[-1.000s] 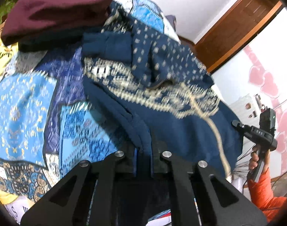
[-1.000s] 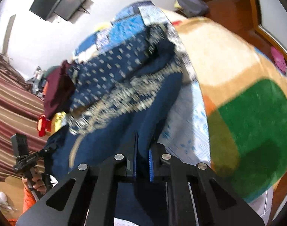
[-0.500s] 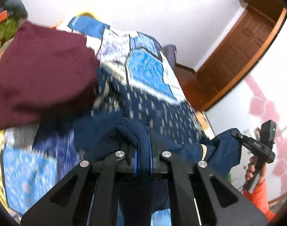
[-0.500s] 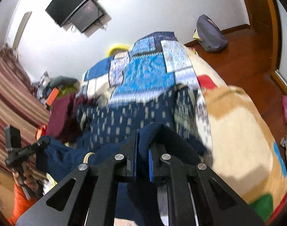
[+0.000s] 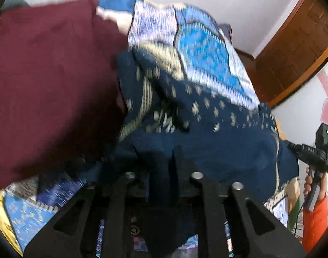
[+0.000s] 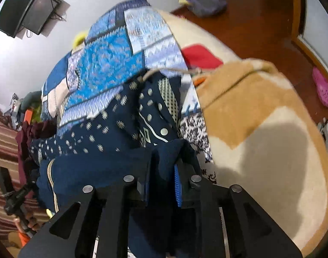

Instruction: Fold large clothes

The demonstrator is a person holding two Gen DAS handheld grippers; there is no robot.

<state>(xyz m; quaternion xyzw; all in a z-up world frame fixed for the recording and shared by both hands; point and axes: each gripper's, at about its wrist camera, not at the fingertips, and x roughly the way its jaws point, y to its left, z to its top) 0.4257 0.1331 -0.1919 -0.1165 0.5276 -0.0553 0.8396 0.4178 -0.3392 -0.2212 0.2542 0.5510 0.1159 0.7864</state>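
Loosening both jaws: my left gripper [image 5: 161, 163] and right gripper [image 6: 163, 172] have just been opening, navy sweater [image 6: 112, 137] hem still between each pair, folded ahead on the quilt [image 6: 112, 64].

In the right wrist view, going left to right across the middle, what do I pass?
Striped curtain → maroon garment → navy patterned garment → black-and-white floral cloth → tan and cream blanket → pink slipper on the wooden floor.
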